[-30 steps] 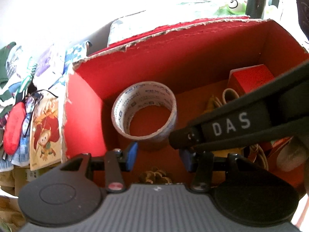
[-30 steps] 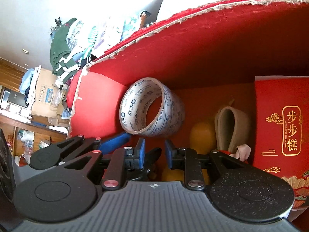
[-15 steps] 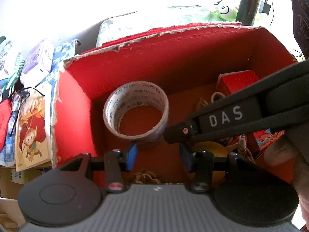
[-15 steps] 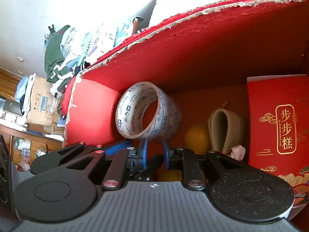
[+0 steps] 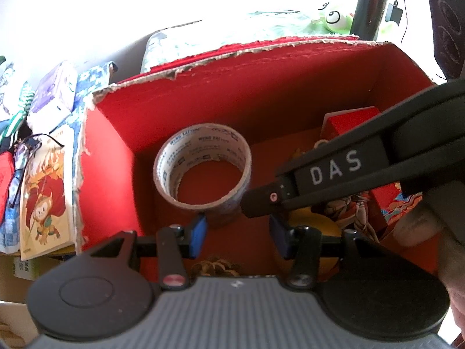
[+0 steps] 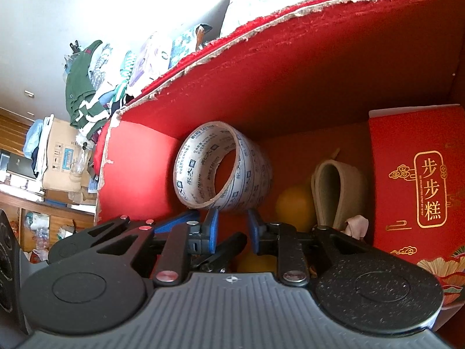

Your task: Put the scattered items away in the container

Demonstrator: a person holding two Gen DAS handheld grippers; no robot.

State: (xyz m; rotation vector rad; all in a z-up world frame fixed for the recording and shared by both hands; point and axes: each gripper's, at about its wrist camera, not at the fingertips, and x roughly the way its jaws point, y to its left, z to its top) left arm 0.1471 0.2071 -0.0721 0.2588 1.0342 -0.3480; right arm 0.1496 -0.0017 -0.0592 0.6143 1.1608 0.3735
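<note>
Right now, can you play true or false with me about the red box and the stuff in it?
1. The tape roll is inside the red box. True.
2. The tape roll lies flat on its side face. False: it stands on its edge, leaning.
3. A red carton with gold writing is in the box. True.
4. The right gripper squeezes the tape. False: its jaws are open, nothing between them.
5. The box is blue inside. False: it is red.
</note>
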